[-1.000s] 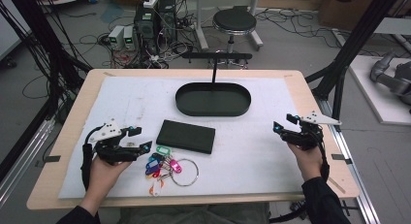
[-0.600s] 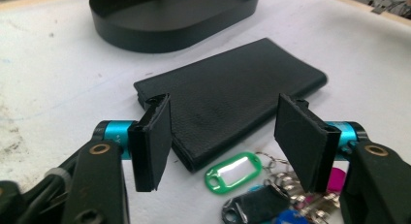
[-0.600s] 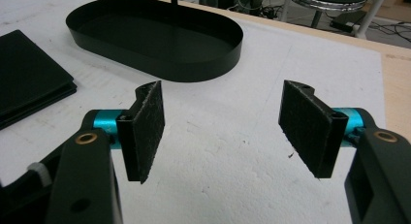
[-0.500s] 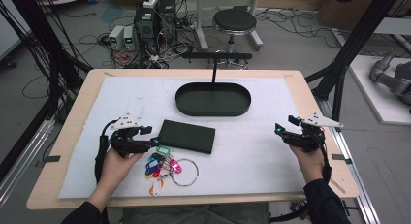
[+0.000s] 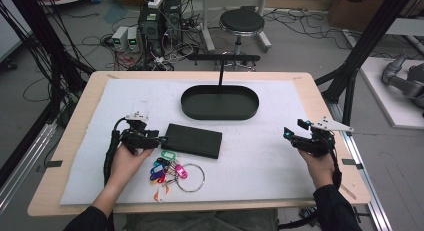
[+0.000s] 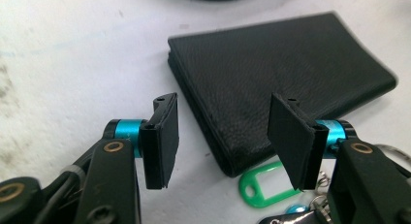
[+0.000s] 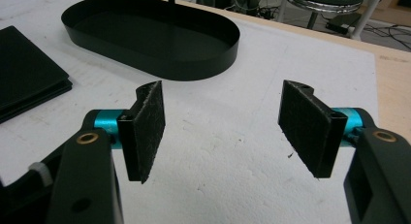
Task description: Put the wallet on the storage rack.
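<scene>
White worktop [image 5: 280, 156]: left tongs [image 6: 223, 136], jaws just narrowing yet unclamped, straddle the wallet [image 6: 286, 73] corner; next, pinch. Right tongs [image 7: 228, 132] gape empty.

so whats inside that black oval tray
The tray holds nothing that shows: a bare dark floor, with a thin black post rising at its far rim. In the high view, the near wall hides a thin strip of that floor.

The wallet [image 5: 194, 140] has bare tabletop [image 5: 270, 146] along its right and far sides. The keys [image 5: 167, 172] crowd its near edge, and the tray [image 5: 220, 102] sits just beyond. Broad free mat separates the wallet from the right gripper [image 5: 289, 134].
</scene>
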The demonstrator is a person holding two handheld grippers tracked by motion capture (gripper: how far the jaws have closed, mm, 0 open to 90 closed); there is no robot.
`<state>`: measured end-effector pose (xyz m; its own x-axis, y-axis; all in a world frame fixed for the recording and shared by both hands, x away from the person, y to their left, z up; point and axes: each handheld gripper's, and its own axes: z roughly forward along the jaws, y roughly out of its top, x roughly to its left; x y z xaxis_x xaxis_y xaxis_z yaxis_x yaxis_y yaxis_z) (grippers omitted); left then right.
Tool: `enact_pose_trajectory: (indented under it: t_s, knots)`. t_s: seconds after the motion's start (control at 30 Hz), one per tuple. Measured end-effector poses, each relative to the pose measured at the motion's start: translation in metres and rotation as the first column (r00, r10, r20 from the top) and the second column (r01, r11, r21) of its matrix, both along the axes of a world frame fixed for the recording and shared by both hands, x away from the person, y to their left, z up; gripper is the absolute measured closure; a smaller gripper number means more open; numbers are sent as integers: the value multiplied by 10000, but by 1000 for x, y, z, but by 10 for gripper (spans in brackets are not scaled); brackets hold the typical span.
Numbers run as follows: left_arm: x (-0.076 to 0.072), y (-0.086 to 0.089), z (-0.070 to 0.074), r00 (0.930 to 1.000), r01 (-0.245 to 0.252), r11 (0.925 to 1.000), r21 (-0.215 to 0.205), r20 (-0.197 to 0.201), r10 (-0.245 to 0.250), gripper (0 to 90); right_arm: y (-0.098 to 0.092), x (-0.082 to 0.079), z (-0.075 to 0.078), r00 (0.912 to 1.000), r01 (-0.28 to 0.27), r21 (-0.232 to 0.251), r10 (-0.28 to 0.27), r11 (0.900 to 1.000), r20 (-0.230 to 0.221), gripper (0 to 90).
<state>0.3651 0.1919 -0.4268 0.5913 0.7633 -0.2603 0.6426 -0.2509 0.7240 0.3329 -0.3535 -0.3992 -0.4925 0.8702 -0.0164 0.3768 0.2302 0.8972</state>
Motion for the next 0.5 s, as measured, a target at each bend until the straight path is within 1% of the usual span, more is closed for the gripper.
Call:
enact_pose_trajectory:
  t_s: [0.1, 0.13, 0.17, 0.23, 0.3, 0.4, 0.43, 0.47, 0.5]
  knots:
    - [3, 1, -1, 9998, -148, 9998, -140, -120, 147, 446, 2, 0, 0, 10000, -49, -97, 49, 9999, 41, 341]
    - [4, 1, -2, 9997, -165, 9998, -107, -178, 163, 446, 2, 0, 0, 10000, -49, -97, 49, 9999, 41, 341]
    - [4, 1, -4, 9990, -236, 9997, 26, -387, 237, 446, 2, 0, 0, 10000, -75, -116, 75, 9999, 43, 342]
    - [4, 1, -6, 9969, -319, 9994, 119, -716, 327, 442, 4, 0, 0, 9999, -114, -194, 115, 9997, 61, 342]
    - [1, 2, -10, 9943, -547, 9983, -177, -925, 528, 442, 4, 0, 0, 9999, -127, -262, 129, 9996, 110, 342]
    - [-3, 2, -15, 9887, -971, 9929, -689, -1209, 883, 447, 5, 0, 0, 9998, -156, -272, 159, 9995, 114, 343]
    - [-4, 2, -15, 9880, -1033, 9922, -695, -1225, 942, 450, 5, 0, 0, 9998, -180, -278, 182, 9995, 101, 343]
    - [-5, 1, -14, 9872, -1041, 9922, -682, -1280, 947, 493, 6, 0, 0, 9997, -199, -306, 203, 9993, 115, 343]
    - [-5, 1, -15, 9849, -936, 9909, -972, -1548, 779, 493, 6, 0, 0, 9997, -199, -306, 203, 9993, 115, 343]
